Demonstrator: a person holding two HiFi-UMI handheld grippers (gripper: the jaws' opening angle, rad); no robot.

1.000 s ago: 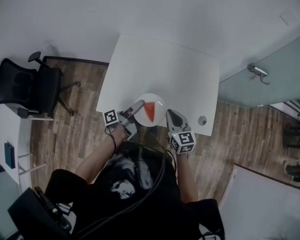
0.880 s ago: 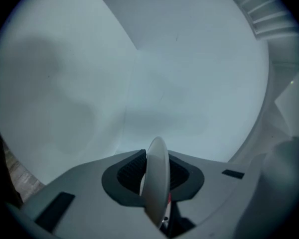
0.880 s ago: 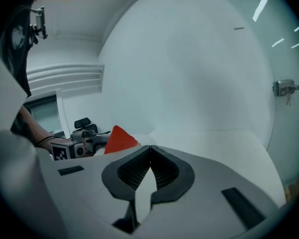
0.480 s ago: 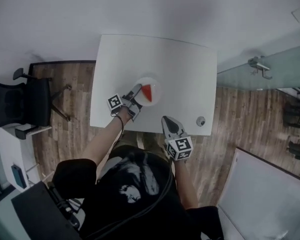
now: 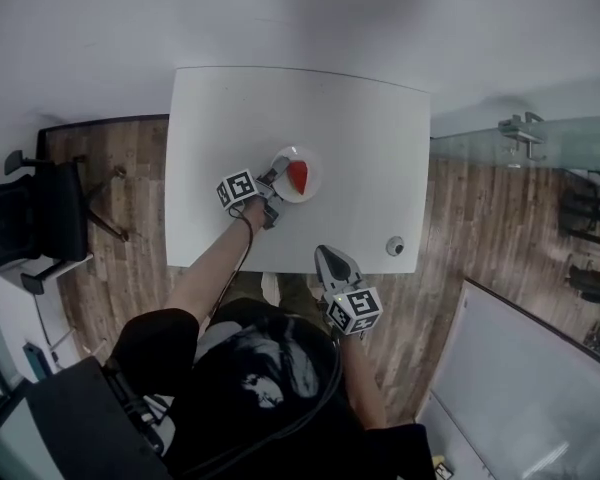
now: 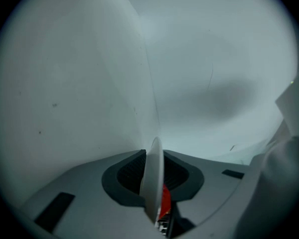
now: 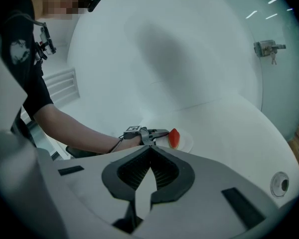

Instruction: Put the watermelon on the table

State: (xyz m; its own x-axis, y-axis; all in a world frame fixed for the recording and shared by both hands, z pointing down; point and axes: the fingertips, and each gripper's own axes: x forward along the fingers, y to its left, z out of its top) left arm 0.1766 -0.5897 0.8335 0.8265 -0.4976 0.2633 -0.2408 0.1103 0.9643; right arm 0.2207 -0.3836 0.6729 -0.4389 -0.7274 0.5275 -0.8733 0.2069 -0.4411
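head view high overhead, gripper views low, nearer; all share the plate (image 5: 313, 181).

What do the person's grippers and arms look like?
The left gripper and right gripper have light grey bodies tapering to two jaws with dark ribbed pads. Each carries a white cube with black square markers. The person wears a black short-sleeved T-shirt with a pale print; a black cable crosses it.
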